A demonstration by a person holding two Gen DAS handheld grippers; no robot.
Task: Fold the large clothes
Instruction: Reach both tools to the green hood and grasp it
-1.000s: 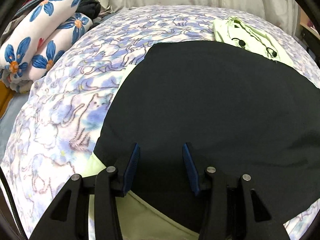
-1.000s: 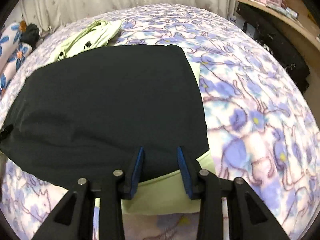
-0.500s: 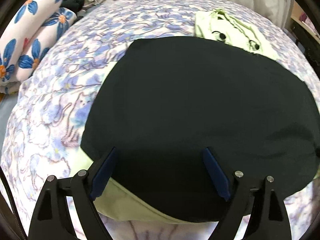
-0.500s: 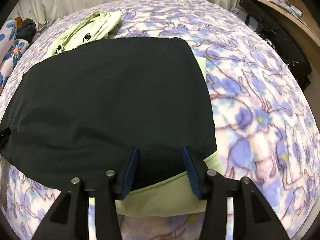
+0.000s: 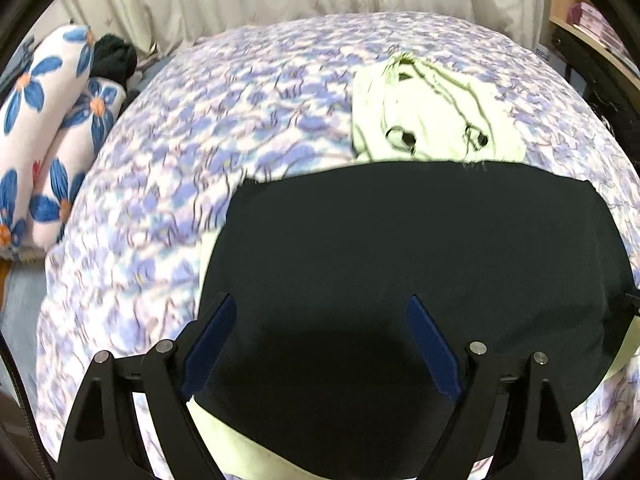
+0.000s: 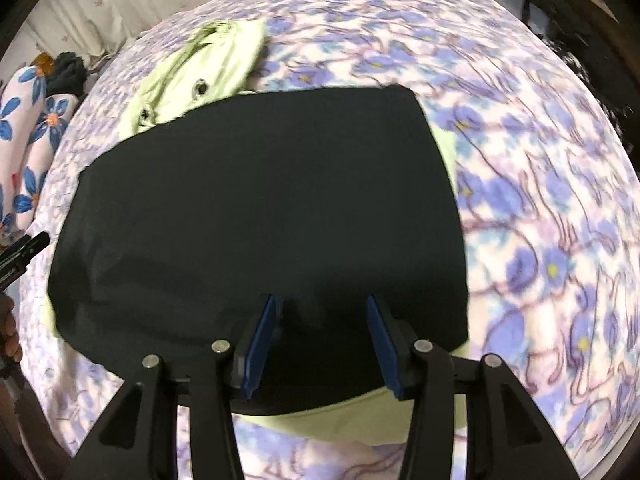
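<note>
At far left, floral pillows (image 5: 44, 128) lie at the bed's edge. My left gripper (image 5: 320, 344) hangs spread wide, holding nothing, above the near left part of the black garment (image 5: 400, 260), which lies flat on the purple floral bedspread (image 5: 240, 100) over a pale green garment (image 5: 432, 120) that shows beyond its far edge and along the near edge. My right gripper (image 6: 320, 340) is parted too, empty, over the near right part. I judge the black cloth soft, light and limp; I'd pinch both near corners at the hem to keep it from sagging.
</note>
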